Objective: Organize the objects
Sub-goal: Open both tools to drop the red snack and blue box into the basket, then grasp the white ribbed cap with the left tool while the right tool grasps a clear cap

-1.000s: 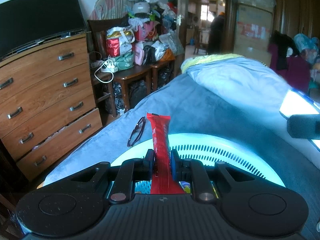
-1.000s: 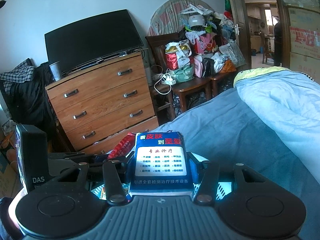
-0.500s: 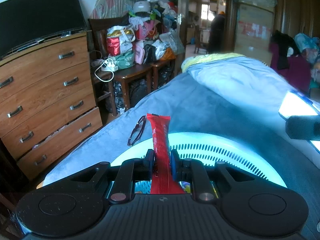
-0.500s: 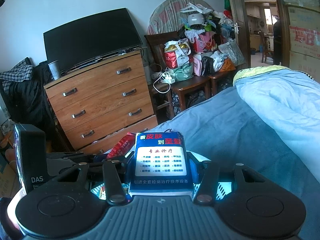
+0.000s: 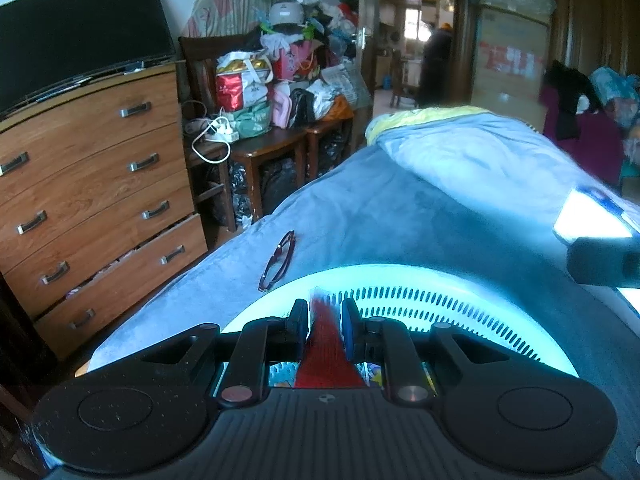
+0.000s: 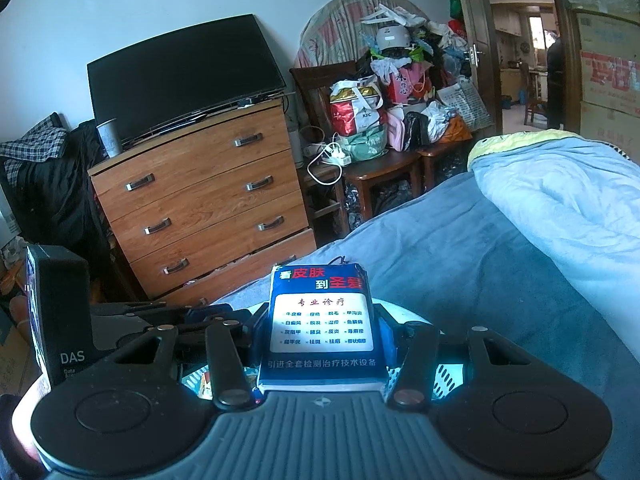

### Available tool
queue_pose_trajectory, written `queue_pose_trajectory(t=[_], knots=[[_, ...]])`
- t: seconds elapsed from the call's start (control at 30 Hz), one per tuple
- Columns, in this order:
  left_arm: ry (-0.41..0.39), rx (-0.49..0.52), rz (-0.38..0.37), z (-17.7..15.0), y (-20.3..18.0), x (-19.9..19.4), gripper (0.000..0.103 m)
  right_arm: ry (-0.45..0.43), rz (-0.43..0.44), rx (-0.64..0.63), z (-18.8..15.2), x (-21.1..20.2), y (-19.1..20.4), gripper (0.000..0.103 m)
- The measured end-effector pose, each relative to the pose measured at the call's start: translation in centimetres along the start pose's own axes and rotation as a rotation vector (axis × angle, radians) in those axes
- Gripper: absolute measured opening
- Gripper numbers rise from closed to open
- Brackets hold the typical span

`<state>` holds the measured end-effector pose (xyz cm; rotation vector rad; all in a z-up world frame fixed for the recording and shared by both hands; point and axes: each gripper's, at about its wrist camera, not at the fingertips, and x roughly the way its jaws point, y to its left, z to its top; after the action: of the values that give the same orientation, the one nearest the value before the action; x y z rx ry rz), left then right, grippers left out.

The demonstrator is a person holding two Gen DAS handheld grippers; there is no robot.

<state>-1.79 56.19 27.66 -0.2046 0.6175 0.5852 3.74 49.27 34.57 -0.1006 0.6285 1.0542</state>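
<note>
My left gripper [image 5: 324, 316] hovers over a white slotted basket [image 5: 440, 280] on the bed. A red snack packet [image 5: 326, 344] is blurred between its parted fingers and has dropped low toward the basket, no longer pinched. My right gripper [image 6: 322, 320] is shut on a blue tissue pack [image 6: 322, 312] with red and white print, held upright over the basket's rim [image 6: 448, 376]. At the right edge of the left wrist view that tissue pack [image 5: 588, 216] shows as a bright shape. The left gripper body [image 6: 160, 320] appears at the left of the right wrist view.
Red-framed glasses [image 5: 278, 260] lie on the blue bedspread [image 5: 400, 208] just beyond the basket. A wooden dresser [image 6: 200, 200] with a TV [image 6: 180, 80] stands to the left, its bottom drawer ajar. A cluttered chair [image 6: 380, 120] and a rumpled duvet [image 6: 560, 200] lie further back.
The red packet, held upright in the left gripper before, has slid down between the fingers and is blurred by motion. The right gripper and its tissue pack have barely moved.
</note>
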Motion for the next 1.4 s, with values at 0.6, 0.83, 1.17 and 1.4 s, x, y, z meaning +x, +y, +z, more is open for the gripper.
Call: queue_pose_trajectory(t=[0.6,0.83,1.17,1.4], knots=[[-0.23,0.088,-0.203,-2.1,-4.4,-9.5,0.083,-0.231,-0.156,0.097,-15.0,-16.0,-8.0,0.083],[-0.269,0.165,-0.606,-10.1,-13.9,-14.8,0.088,-0.024,-0.555,0.323,-33.9,-25.6,-17.6,0.072],[0.052,0.348,-0.658,-19.3,-23.4,-9.6,0.074,0.037,-0.536,0.302,-39.2,-22.1,-24.9,0.067],[0.076,0.388,-0.668,-20.2,-25.9,-7.1,0.074,0.044,-0.473,0.211,-37.1,-16.1,-29.0,0.069]])
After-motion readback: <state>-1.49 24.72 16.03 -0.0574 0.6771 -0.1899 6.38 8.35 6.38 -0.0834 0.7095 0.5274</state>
